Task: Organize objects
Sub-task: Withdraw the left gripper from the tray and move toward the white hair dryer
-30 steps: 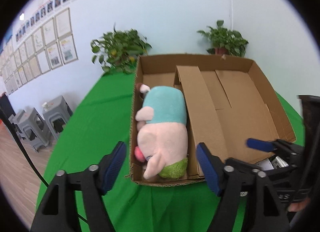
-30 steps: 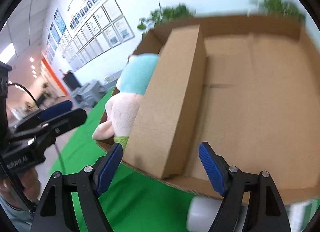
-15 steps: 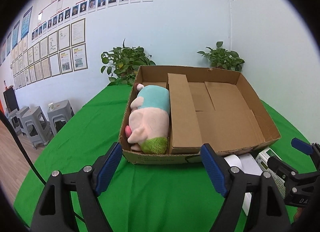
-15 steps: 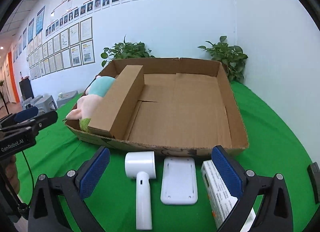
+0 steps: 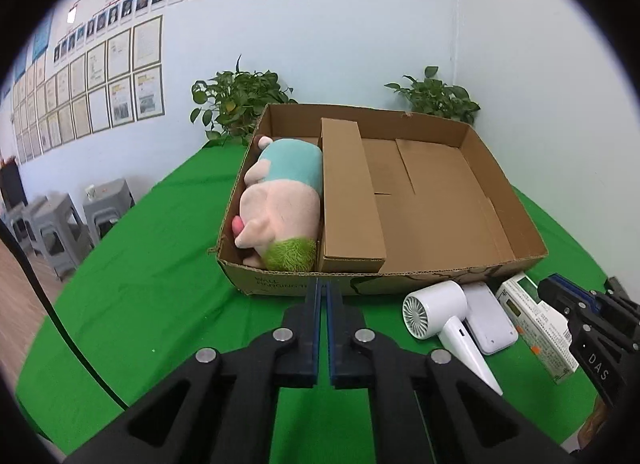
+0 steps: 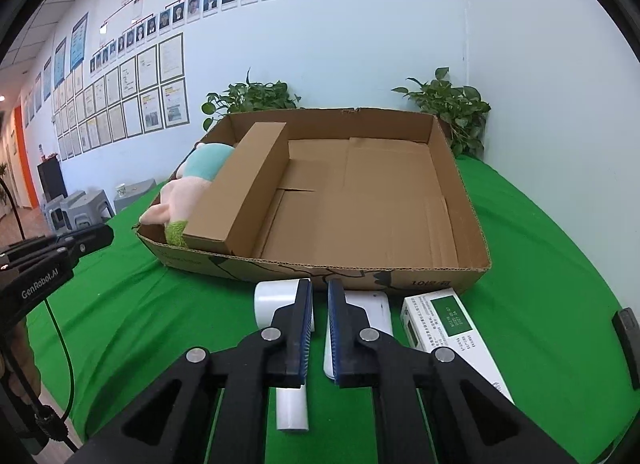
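Observation:
An open cardboard tray [image 5: 516,224] [image 6: 464,200] sits on the green table. In it lie a pink and teal plush toy [image 5: 284,200] [image 6: 188,180] at the left and a long brown carton [image 5: 348,192] [image 6: 244,188] beside it. In front of the tray lie a white hair dryer [image 5: 444,308] [image 6: 276,296], a flat white device [image 5: 488,320] [image 6: 376,304] and a white box with a green label [image 5: 536,316] [image 6: 444,320]. My left gripper [image 5: 323,296] is shut and empty before the tray. My right gripper [image 6: 319,296] is shut and empty above the hair dryer.
Two potted plants [image 5: 240,100] [image 5: 436,96] stand behind the tray against the wall. Grey stools [image 5: 60,224] stand on the floor at the left. A black object [image 6: 626,344] lies at the table's right edge.
Both grippers have pulled back from the tray and closed from open to shut. The hair dryer, flat device and white box have come into view in front of the tray.

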Motion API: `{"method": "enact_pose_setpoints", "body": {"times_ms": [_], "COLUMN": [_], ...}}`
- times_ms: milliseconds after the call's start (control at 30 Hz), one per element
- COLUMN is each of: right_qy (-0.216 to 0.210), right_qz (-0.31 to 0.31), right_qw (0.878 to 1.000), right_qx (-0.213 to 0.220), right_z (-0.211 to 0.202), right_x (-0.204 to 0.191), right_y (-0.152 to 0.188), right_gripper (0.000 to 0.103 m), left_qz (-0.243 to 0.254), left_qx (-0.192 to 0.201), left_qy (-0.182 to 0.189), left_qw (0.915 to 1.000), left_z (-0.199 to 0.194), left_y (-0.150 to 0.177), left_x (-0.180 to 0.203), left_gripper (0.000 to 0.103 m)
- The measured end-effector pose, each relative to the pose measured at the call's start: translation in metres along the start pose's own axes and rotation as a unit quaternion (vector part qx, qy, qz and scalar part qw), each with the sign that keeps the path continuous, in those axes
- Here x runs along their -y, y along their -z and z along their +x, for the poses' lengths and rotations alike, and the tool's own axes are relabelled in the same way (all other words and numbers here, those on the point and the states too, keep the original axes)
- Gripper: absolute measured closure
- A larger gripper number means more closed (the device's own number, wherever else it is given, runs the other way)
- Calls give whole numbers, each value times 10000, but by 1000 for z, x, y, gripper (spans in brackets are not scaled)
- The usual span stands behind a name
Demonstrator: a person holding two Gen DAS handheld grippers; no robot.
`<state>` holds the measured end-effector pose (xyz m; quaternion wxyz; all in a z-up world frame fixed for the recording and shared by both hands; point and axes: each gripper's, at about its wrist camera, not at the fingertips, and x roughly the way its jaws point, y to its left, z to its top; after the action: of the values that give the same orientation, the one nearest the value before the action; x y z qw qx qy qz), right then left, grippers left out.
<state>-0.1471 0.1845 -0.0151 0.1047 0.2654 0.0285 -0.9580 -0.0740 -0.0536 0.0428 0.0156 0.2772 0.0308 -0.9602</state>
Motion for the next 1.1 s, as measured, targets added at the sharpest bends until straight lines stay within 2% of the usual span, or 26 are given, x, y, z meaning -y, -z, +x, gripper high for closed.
{"method": "enact_pose_setpoints", "body": {"times_ms": [67,100,133,167,200,233,367,567,700,1100], "right_qy": [63,47,-35,-114,-170,-145,-19,-3,-41,-291], "right_qz": [5,15,87,177,271,293,142,136,95,41], "right_qw": [10000,10000,10000,9997,9994,9994,9999,9999,9999,9994], "right_qx": [-56,-59,9,106,134,89,36,48,18,-185], "right_z": [0,-1,-4,-7,-10,-10,-10,-15,-16,-14], "right_x": [1,2,5,7,9,11,10,10,9,4], "right_y": [2,3,4,6,7,8,12,16,19,33], "right_gripper": [79,42,2,2,1,1,1,1,1,1], "left_qz": [4,-21,-105,-196,-314,-420,-453,-353,-247,-189], "left_qx": [119,133,142,201,357,533,710,785,717,360], "left_qy": [-125,-214,-258,-229,-177,-114,-79,-11,-46,179], "left_qw": [9999,9997,9995,9993,9987,9976,9964,9963,9971,9990], "left_z": [-2,-2,-3,-4,-8,-12,-16,-17,-14,-2], "left_y": [2,2,2,2,4,5,6,8,9,17], "left_x": [1,1,1,-1,-3,-5,-5,3,8,17], "left_gripper": [96,68,20,7,3,3,3,3,3,3]}}
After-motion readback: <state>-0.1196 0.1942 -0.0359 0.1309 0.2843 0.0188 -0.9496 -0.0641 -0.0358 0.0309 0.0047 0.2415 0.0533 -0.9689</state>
